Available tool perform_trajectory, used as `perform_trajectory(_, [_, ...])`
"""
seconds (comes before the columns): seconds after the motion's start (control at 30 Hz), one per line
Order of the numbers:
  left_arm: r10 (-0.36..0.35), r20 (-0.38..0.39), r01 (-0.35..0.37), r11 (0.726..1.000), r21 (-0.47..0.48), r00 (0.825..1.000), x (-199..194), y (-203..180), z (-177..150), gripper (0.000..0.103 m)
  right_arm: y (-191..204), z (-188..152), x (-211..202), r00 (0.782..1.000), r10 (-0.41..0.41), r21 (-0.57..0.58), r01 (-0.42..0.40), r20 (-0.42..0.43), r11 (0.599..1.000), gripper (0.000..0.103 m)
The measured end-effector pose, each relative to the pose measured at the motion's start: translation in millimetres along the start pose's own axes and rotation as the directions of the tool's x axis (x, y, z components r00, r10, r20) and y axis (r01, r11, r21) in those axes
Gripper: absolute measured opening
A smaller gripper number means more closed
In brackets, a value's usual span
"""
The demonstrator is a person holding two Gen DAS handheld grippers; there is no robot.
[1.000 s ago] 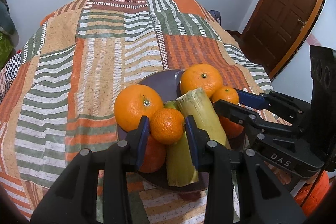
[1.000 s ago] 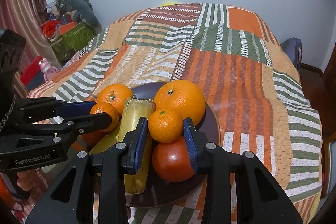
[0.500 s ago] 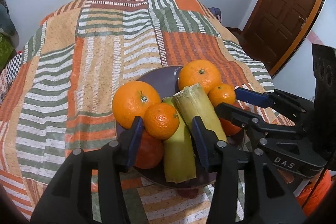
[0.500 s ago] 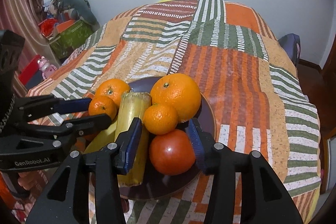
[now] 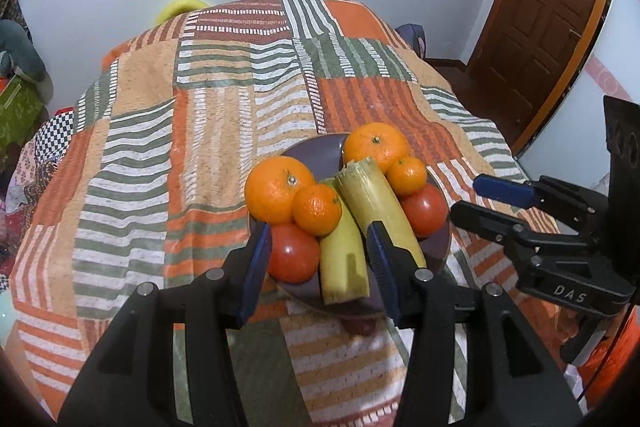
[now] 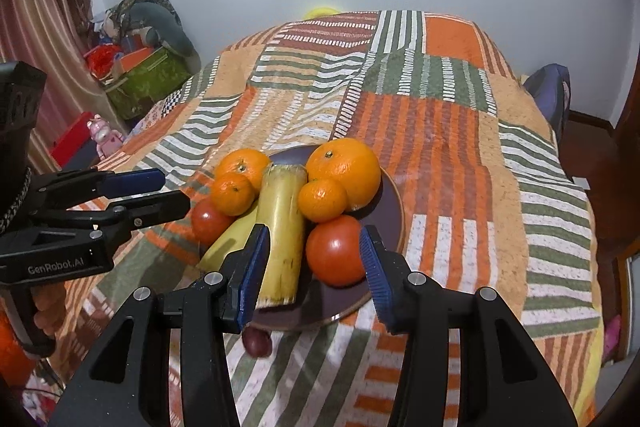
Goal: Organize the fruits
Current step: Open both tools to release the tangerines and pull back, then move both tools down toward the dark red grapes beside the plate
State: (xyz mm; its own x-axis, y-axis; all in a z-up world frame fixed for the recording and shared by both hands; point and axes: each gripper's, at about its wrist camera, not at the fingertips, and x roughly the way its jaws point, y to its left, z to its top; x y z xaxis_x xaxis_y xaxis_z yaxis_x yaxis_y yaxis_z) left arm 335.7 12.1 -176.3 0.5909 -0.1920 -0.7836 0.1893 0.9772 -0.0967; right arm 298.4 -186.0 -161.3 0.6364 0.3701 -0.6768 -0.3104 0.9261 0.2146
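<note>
A dark plate (image 5: 316,151) (image 6: 390,205) on the patchwork cloth holds two large oranges (image 5: 276,187) (image 6: 346,171), two small mandarins (image 5: 317,209) (image 6: 322,199), two tomatoes (image 5: 292,253) (image 6: 335,251), a banana (image 5: 344,267) and a pale cut stalk (image 5: 380,203) (image 6: 280,227). My left gripper (image 5: 318,269) is open and empty, just short of the plate's near side. My right gripper (image 6: 310,269) is open and empty, drawn back from the tomato and mandarin. Each gripper shows in the other's view (image 5: 496,203) (image 6: 156,191).
A small dark-red fruit (image 6: 258,343) lies on the cloth just in front of the plate. The table (image 5: 220,131) is round and drops off on all sides. A wooden door (image 5: 552,11) stands at right; boxes and toys (image 6: 136,75) at left.
Both grippers let go of the small mandarins, opened wide and pulled back and up from the plate. The mandarins stay on the pile.
</note>
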Motion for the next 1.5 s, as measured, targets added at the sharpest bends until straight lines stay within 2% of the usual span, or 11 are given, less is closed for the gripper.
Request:
perform_trajectory(0.2, [0.039, -0.033, -0.038, 0.999, 0.036, 0.999, -17.3, -4.3, -13.8, 0.049, 4.2, -15.9, -13.9, 1.0, -0.005, 0.0, 0.005, -0.03, 1.0, 0.043])
perform_trajectory(0.47, [0.053, -0.085, -0.051, 0.998, 0.028, 0.995, -29.8, 2.8, -37.9, 0.049, 10.9, -35.8, -22.3, 0.998, -0.005, 0.004, 0.006, -0.067, 1.0, 0.043])
perform_trajectory(0.9, [-0.011, -0.149, 0.019, 0.999, 0.05, 0.989, -23.0, -14.5, -64.1, 0.049, 37.5, -58.4, 5.9, 0.991, 0.004, -0.062, -0.012, -0.136, 0.998, 0.043])
perform_trajectory(1.0, [-0.017, -0.168, 0.028, 0.998, 0.062, 0.986, -14.4, -17.8, -65.3, 0.049, 41.5, -59.8, 16.7, 0.988, 0.005, -0.077, -0.017, -0.156, 0.997, 0.035])
perform_trajectory(1.17, [-0.018, -0.199, 0.031, 0.997, 0.064, 0.98, 2.2, -17.1, -66.4, 0.047, 42.5, -60.5, 31.0, 0.984, 0.017, -0.085, -0.032, -0.177, 0.996, 0.033])
perform_trajectory(1.27, [-0.025, -0.214, 0.039, 0.997, 0.062, 0.977, 10.2, -15.7, -67.2, 0.044, 43.5, -60.6, 37.8, 0.982, 0.021, -0.09, -0.038, -0.186, 0.995, 0.026])
perform_trajectory(1.5, [-0.051, -0.238, 0.067, 0.996, 0.062, 0.97, 24.6, -15.1, -71.3, 0.043, 44.6, -63.1, 45.3, 0.982, 0.031, -0.097, -0.05, -0.188, 0.994, 0.019])
